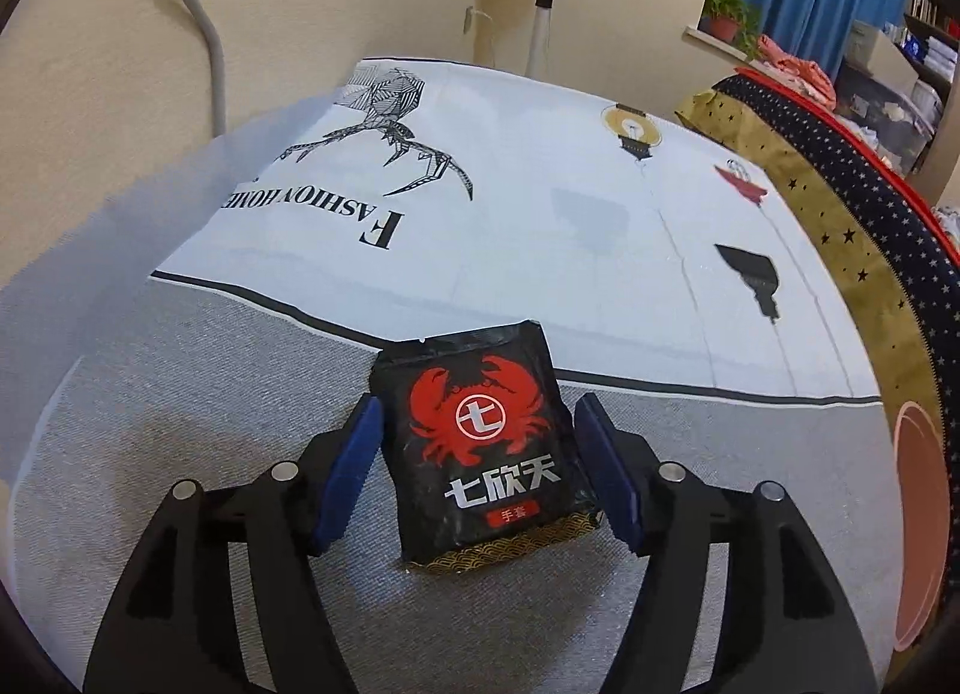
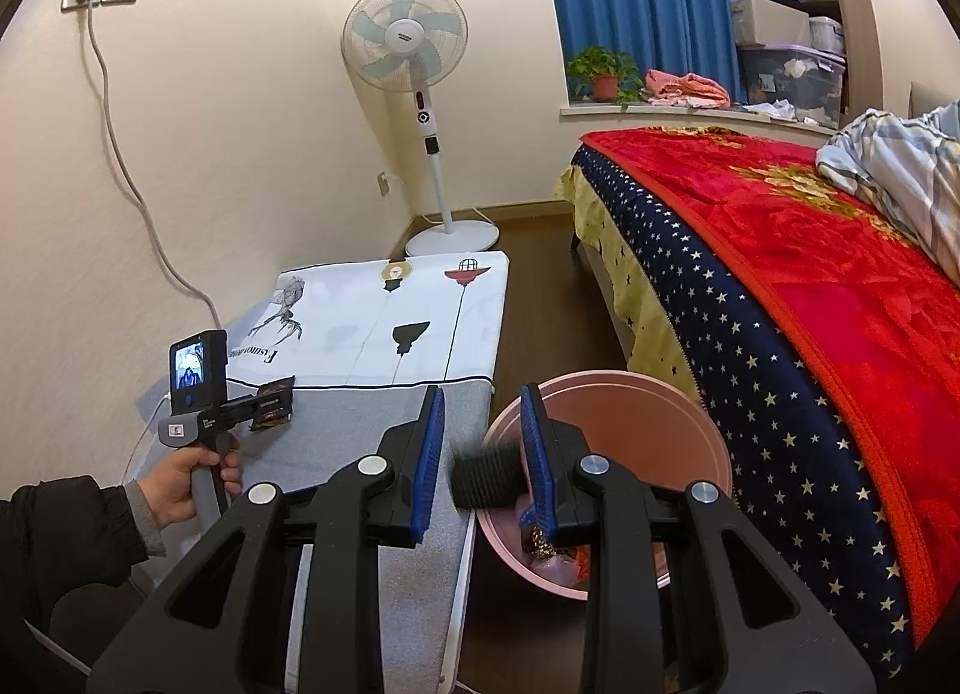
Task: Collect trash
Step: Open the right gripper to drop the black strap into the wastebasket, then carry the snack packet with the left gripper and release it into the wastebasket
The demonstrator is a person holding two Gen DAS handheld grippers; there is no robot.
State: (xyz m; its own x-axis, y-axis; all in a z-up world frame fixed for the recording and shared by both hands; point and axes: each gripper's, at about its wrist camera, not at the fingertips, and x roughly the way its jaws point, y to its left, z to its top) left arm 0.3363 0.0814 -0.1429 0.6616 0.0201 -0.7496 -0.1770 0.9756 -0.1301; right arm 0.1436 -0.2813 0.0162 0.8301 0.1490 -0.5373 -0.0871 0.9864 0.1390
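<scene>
Left wrist view sits close above the long cloth-covered table with white printed and grey sections [image 1: 540, 202], facing steeply down along it toward the wall. Right wrist view stands farther back at the table's [image 2: 360, 430] near end, angled less steeply; both views share the tabletop.

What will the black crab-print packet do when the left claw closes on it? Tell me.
The black crab-print packet looks like thin, creased foil, so it will probably crumple rather than resist. It seems nearly flat and likely light. Its glossy surface may slip along the blue pads, so grip near its middle.
</scene>
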